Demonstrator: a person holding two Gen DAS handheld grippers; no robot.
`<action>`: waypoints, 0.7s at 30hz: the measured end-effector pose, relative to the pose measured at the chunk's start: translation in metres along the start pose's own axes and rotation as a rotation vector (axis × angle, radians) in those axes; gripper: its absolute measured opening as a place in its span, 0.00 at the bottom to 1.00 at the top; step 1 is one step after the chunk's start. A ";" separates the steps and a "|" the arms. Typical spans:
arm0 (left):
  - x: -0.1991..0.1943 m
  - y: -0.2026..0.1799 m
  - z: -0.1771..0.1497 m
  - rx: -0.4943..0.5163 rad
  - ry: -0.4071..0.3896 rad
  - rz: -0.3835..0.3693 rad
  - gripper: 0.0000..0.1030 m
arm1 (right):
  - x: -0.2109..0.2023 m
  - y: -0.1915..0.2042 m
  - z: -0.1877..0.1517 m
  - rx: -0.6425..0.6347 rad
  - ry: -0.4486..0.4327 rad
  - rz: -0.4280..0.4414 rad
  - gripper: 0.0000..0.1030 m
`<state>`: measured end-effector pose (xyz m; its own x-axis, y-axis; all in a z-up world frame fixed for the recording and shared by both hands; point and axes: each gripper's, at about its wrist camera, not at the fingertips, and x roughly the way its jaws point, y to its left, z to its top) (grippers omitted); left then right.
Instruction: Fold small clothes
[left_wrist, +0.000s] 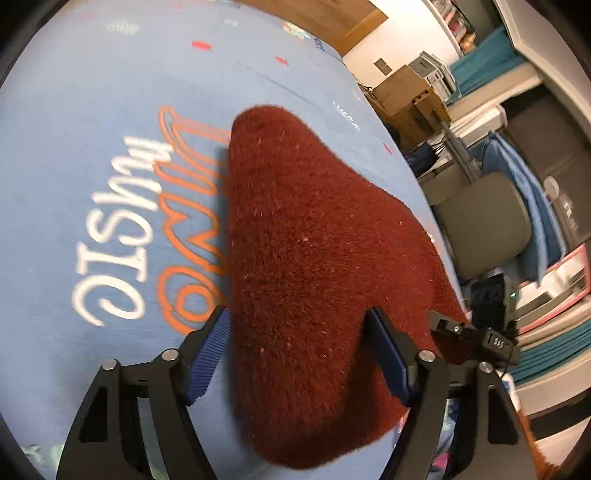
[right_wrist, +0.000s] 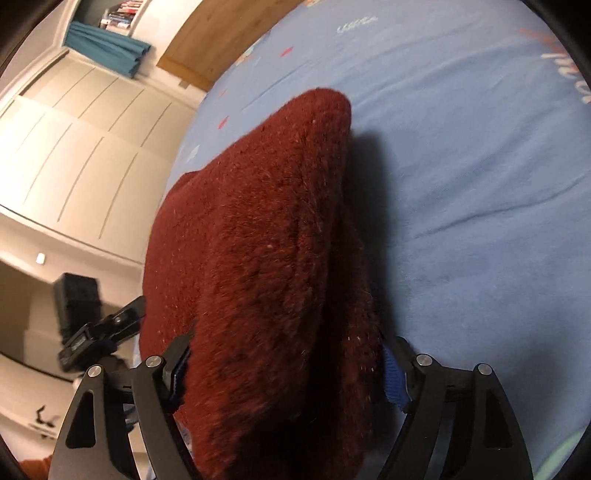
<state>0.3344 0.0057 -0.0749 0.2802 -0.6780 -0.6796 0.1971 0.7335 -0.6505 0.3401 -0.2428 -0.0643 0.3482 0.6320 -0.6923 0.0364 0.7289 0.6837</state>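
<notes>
A dark red fuzzy garment (left_wrist: 306, 236) lies folded on a blue bed sheet (left_wrist: 92, 110) printed with white and orange lettering. In the left wrist view my left gripper (left_wrist: 297, 354) is open, its blue-padded fingers (left_wrist: 207, 354) straddling the garment's near end; the cloth runs between them. In the right wrist view the same garment (right_wrist: 258, 236) is bunched and lifted between the fingers of my right gripper (right_wrist: 284, 373), which is closed on a thick fold of it. The other gripper shows at the edge of each view: the right one (left_wrist: 476, 332) and the left one (right_wrist: 103, 328).
The bed's right edge runs past the garment in the left wrist view, with a grey chair (left_wrist: 484, 225), cardboard box (left_wrist: 406, 96) and shelves beyond. In the right wrist view white wardrobe doors (right_wrist: 74, 147) and a wooden headboard (right_wrist: 229, 37) stand past the bed.
</notes>
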 end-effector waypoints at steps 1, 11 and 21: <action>0.003 0.004 0.001 -0.019 0.007 -0.030 0.70 | 0.000 -0.002 0.001 0.003 0.003 0.018 0.79; -0.020 0.028 0.018 -0.094 -0.023 -0.224 0.41 | -0.001 0.005 0.001 -0.026 -0.034 0.117 0.49; -0.116 0.062 0.038 -0.052 -0.126 -0.138 0.42 | 0.035 0.083 0.015 -0.142 -0.089 0.218 0.46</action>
<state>0.3496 0.1316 -0.0236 0.3702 -0.7580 -0.5370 0.1940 0.6284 -0.7533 0.3698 -0.1640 -0.0282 0.4144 0.7568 -0.5055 -0.1781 0.6121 0.7705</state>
